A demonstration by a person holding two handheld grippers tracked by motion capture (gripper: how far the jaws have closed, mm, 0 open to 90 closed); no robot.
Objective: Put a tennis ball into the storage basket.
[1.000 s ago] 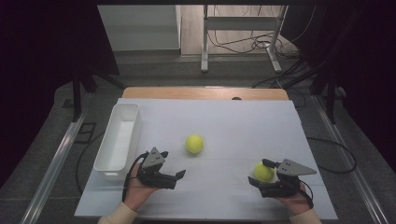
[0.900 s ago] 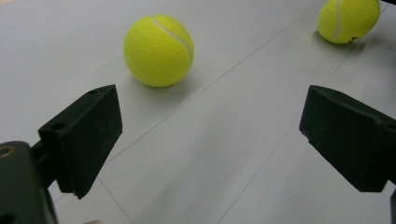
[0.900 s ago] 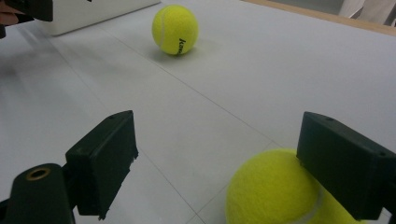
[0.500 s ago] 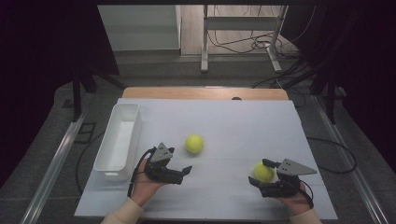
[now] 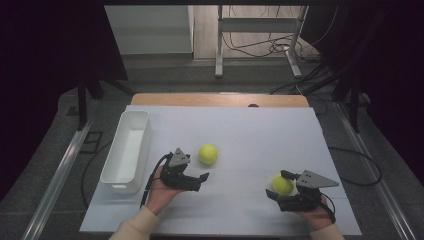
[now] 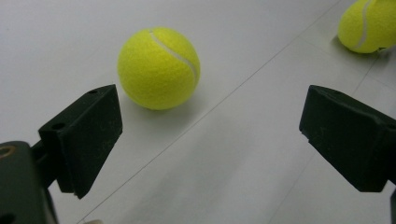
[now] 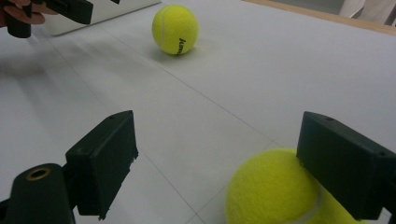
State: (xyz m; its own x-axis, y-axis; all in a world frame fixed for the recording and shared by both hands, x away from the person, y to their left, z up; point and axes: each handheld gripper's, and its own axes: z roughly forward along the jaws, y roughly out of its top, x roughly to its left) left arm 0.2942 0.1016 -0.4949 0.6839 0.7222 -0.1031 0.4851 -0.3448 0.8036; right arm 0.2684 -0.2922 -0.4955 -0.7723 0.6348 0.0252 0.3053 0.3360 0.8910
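High view: both grippers are open; slide the left gripper [image 5: 201, 178] forward until the middle tennis ball [image 5: 208, 154] sits between its jaws, then squeeze.

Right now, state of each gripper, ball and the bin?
left gripper: jaws open, holding nothing, aimed near the middle ball.
right gripper: jaws open, one jaw against the near ball.
middle ball: loose on the table.
near ball: on the table, not clamped.
white bin: upright, empty.
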